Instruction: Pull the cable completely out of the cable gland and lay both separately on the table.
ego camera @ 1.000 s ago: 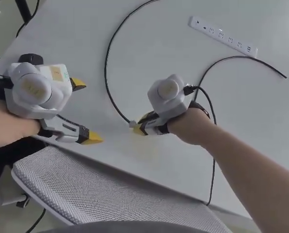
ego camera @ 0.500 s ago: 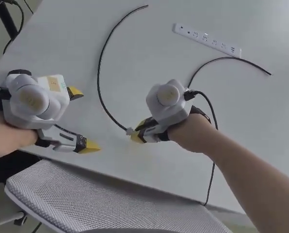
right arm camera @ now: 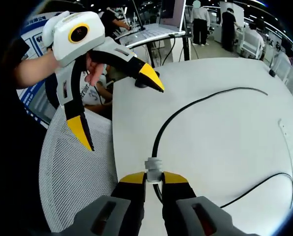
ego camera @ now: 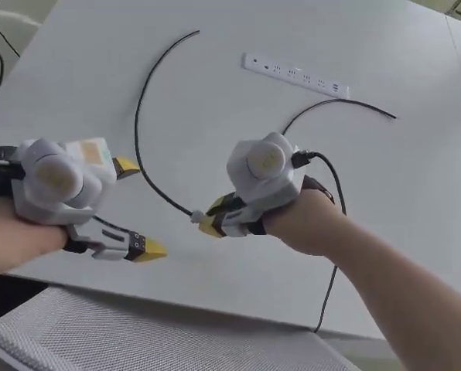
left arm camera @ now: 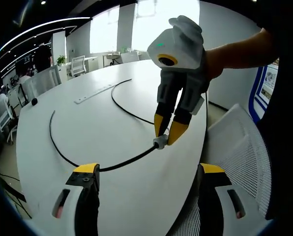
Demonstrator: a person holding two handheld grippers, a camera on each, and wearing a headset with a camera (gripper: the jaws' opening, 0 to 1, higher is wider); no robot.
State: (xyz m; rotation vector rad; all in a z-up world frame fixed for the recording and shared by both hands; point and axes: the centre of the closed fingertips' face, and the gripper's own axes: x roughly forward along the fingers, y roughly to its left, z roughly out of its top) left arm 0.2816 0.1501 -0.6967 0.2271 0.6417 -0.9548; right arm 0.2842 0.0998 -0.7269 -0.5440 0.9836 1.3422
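Right tool (ego camera: 207,224) pinched narrow on the white cable gland (ego camera: 196,216) near the worktop (ego camera: 76,69) front edge, black cable (ego camera: 138,124) threaded in it, arcing across open surface, left tool (ego camera: 141,207) spread wide, holding nothing, at that edge above a mesh chair (ego camera: 138,332), power strip (ego camera: 296,75) well apart

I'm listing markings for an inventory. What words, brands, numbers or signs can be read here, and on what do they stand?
No text is legible anywhere.
The sticker on the left gripper: blurred, unreadable.
The power strip: socket markings too small to read.
The blue poster behind the table: too blurred to read.
The cable gland in the right gripper: no marking visible.
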